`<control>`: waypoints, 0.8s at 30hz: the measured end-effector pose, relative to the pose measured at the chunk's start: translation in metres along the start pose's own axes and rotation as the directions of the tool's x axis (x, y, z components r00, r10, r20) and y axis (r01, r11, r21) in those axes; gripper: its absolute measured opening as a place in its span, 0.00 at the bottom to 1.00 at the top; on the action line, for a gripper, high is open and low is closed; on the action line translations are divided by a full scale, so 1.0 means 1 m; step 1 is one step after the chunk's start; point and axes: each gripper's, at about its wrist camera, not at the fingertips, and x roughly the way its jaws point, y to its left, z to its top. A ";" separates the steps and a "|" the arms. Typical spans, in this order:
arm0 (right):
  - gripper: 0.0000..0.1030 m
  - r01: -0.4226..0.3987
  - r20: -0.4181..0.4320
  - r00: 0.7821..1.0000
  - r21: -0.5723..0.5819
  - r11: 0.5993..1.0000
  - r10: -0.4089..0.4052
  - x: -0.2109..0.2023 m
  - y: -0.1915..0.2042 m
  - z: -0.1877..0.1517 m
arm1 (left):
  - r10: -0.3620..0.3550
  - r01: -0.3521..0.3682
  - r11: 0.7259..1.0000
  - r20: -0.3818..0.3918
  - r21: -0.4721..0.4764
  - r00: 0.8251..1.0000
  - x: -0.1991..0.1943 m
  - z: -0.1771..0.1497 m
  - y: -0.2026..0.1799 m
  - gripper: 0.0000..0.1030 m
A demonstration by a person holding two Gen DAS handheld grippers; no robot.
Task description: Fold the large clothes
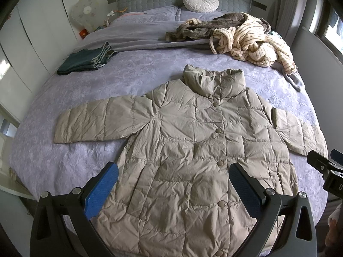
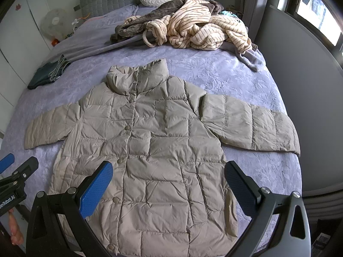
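Observation:
A beige quilted puffer jacket (image 1: 193, 141) (image 2: 154, 141) lies flat and buttoned on the lilac bed, collar toward the headboard, both sleeves spread sideways. My left gripper (image 1: 173, 171) hovers open above the jacket's lower half, blue pads wide apart, nothing between them. My right gripper (image 2: 168, 171) is likewise open over the lower half, empty. The right gripper's tip (image 1: 321, 167) shows at the right edge of the left wrist view. In the right wrist view, the left gripper's tip (image 2: 19, 169) shows at the left edge.
A heap of striped cream and brown clothes (image 1: 246, 38) (image 2: 193, 30) lies near the headboard. A folded dark green garment (image 1: 85, 61) (image 2: 48, 72) sits at the bed's left side. A round white cushion (image 1: 200, 0), a fan (image 1: 84, 12) and white wardrobes (image 1: 27, 42) stand beyond.

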 end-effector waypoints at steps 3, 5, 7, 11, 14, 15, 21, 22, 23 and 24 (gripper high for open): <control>1.00 0.000 0.000 1.000 0.000 1.000 0.000 0.000 0.000 0.000 | 0.000 0.000 1.000 -0.001 0.000 1.000 -0.001 0.000 0.000 1.00; 1.00 0.000 0.000 1.000 0.000 1.000 0.000 0.000 -0.001 -0.001 | 0.000 0.000 1.000 0.000 0.000 1.000 0.000 0.000 0.000 1.00; 1.00 0.000 0.001 1.000 0.001 1.000 0.000 0.000 -0.001 0.000 | 0.000 0.000 1.000 0.000 0.001 1.000 -0.001 0.000 0.000 1.00; 1.00 0.000 0.001 1.000 0.001 1.000 0.000 0.000 -0.001 0.000 | 0.000 0.000 1.000 0.001 0.000 1.000 0.000 0.000 0.000 1.00; 1.00 0.000 0.001 1.000 0.001 1.000 0.000 0.000 -0.001 0.000 | 0.001 -0.001 1.000 0.001 0.000 1.000 -0.001 0.000 0.000 1.00; 1.00 0.000 0.000 1.000 0.001 1.000 0.000 -0.001 -0.001 0.000 | 0.001 -0.001 1.000 0.001 0.000 1.000 0.000 -0.001 0.000 1.00; 1.00 0.000 0.002 1.000 0.000 1.000 0.000 0.000 -0.001 0.000 | 0.000 0.000 1.000 0.001 0.001 1.000 -0.001 -0.001 0.000 1.00; 1.00 -0.001 0.001 1.000 0.001 1.000 0.001 0.000 -0.001 -0.001 | 0.001 -0.001 1.000 0.001 0.000 1.000 -0.001 -0.001 0.000 1.00; 1.00 -0.001 0.001 1.000 0.001 1.000 0.001 0.000 -0.001 -0.001 | 0.001 -0.001 1.000 0.002 0.000 1.000 0.000 -0.001 0.000 1.00; 1.00 0.000 0.001 1.000 0.001 1.000 0.000 0.000 -0.001 -0.001 | 0.000 0.000 1.000 0.001 0.000 1.000 0.000 -0.001 0.000 1.00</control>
